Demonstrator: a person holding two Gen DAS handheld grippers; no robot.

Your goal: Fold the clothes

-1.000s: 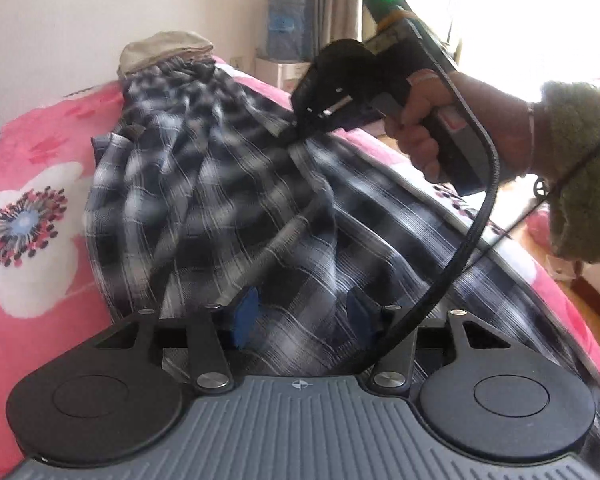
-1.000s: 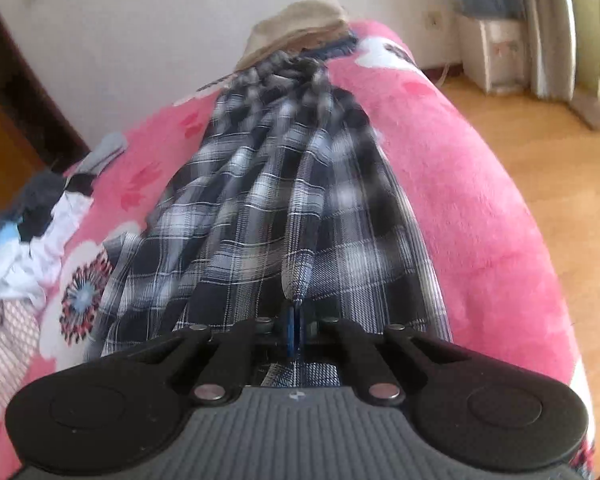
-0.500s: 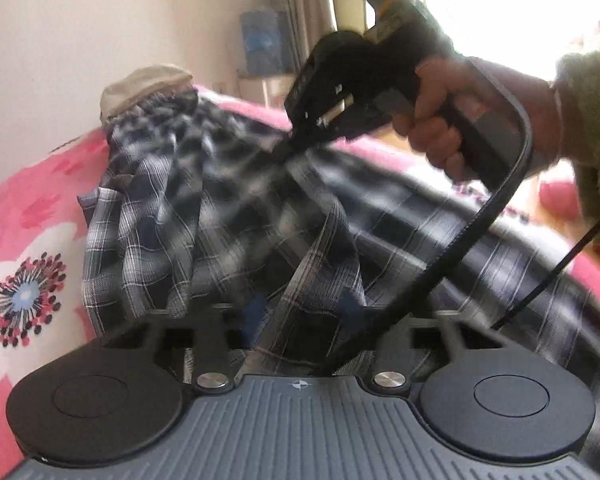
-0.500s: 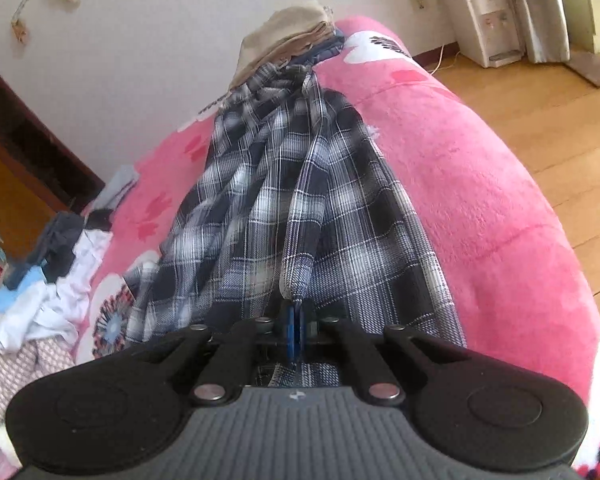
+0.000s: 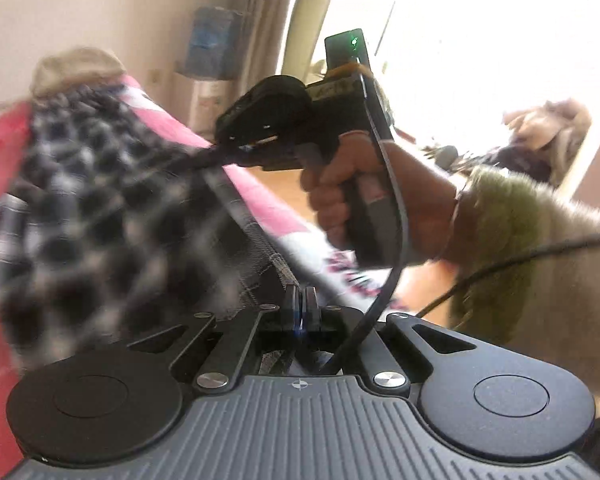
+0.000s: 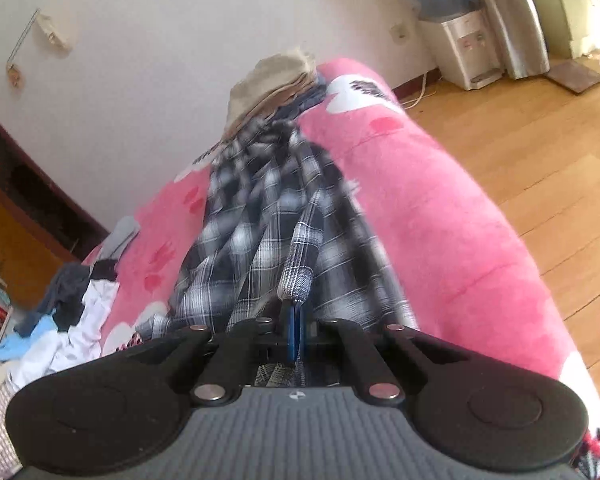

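Both grippers pinch the plaid shirt's edge, lifted off the pink bed.

Left gripper is clamped on the plaid shirt's hem; right gripper is clamped on a bunched fold. The far end trails on the floral blanket toward the folded stack. Thin pinches could slip under pull, and the dragging cloth may topple that stack.

Black-and-white plaid shirt lifted, bunched, trailing across pink bed.
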